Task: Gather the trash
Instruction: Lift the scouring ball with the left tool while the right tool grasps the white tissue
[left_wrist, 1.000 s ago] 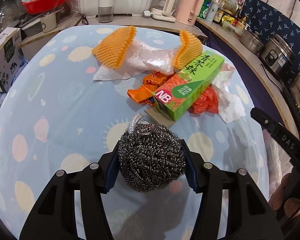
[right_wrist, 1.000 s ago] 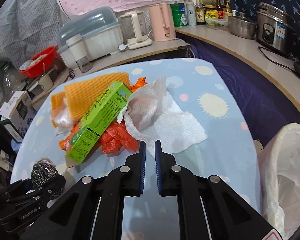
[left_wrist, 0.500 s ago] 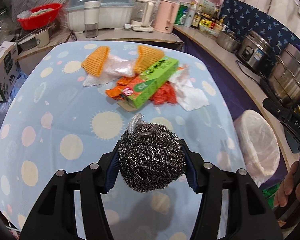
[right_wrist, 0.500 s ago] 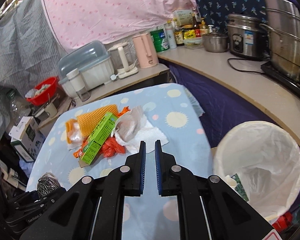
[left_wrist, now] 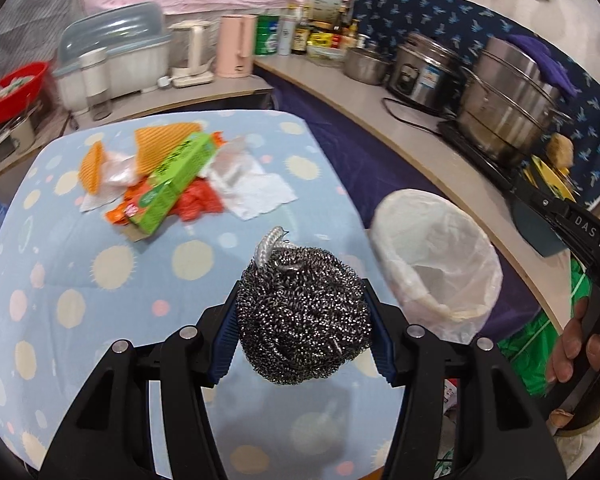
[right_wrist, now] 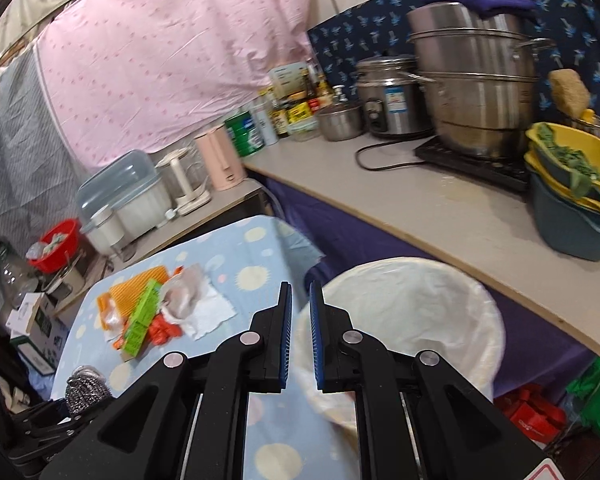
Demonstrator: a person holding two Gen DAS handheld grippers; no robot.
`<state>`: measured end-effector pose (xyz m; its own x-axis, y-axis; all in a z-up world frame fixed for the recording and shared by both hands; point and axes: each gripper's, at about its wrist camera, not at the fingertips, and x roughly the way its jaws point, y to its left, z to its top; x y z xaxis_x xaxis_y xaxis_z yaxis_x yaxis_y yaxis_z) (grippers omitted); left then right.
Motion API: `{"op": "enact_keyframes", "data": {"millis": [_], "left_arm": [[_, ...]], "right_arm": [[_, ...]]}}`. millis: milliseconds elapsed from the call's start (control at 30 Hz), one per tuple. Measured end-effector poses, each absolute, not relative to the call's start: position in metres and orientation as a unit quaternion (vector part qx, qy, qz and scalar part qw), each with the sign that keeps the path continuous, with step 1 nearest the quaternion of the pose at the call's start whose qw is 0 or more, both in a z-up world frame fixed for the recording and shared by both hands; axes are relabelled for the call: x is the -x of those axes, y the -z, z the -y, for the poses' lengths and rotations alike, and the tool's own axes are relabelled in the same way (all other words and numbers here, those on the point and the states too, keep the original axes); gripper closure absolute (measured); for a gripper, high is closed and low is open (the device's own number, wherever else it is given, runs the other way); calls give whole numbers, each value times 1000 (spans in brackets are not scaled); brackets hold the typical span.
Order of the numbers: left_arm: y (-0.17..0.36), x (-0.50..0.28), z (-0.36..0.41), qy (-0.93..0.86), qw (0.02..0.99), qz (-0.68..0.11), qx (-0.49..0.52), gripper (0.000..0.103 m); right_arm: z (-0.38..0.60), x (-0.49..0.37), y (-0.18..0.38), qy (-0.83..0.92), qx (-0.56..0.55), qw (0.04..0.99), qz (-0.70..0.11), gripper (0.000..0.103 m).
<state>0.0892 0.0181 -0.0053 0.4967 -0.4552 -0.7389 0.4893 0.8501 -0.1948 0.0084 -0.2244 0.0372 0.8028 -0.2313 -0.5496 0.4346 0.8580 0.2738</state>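
My left gripper (left_wrist: pixel 304 316) is shut on a steel wool scrubber (left_wrist: pixel 303 316) and holds it above the table's near right part, left of the trash bin (left_wrist: pixel 440 256) lined with a white bag. The scrubber also shows in the right wrist view (right_wrist: pixel 86 388). My right gripper (right_wrist: pixel 300 332) is shut and empty, raised over the bin's (right_wrist: pixel 404 320) left rim. A trash pile lies far on the table: a green box (left_wrist: pixel 172 180), orange foam nets (left_wrist: pixel 92 168), red and orange wrappers (left_wrist: pixel 198 202), white paper towel (left_wrist: pixel 256 192).
The table (left_wrist: pixel 80 272) has a light blue cloth with dots. A counter (right_wrist: pixel 440 216) curves along the right with steel pots, a rice cooker, a kettle and bottles. Red and green items lie on the floor by the bin (right_wrist: pixel 540 408).
Both grippers have risen and pulled back toward the right. The trash pile is now farther away and the bin has come into view beside the scrubber and under the right gripper.
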Motion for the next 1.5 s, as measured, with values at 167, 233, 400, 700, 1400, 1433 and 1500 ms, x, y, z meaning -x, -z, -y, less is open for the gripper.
{"op": "enact_keyframes", "data": {"millis": [167,233,400,700,1400,1433,1500], "left_arm": [[-2,-76,21,309,855,-414,-37,50],[-4,-72,38,322,851,-412,-44,50],[-9,-65,68,345,843,-410,-53,50],[-11,-58,84,358,837,-409,-61,50],[55,-125,-101,162,859,-485,23,50],[57,-128,-111,150,860,-486,27,50],[60,-134,-129,131,862,-488,36,50]], "right_arm": [[257,19,-37,207,-204,924,-248,94],[266,26,-36,215,-207,922,-247,94],[282,39,-32,225,-216,918,-244,94],[290,46,-26,226,-226,916,-242,94],[158,-82,15,64,-189,924,-325,57],[149,-92,17,56,-185,925,-328,54],[130,-115,25,39,-172,924,-339,52]]}}
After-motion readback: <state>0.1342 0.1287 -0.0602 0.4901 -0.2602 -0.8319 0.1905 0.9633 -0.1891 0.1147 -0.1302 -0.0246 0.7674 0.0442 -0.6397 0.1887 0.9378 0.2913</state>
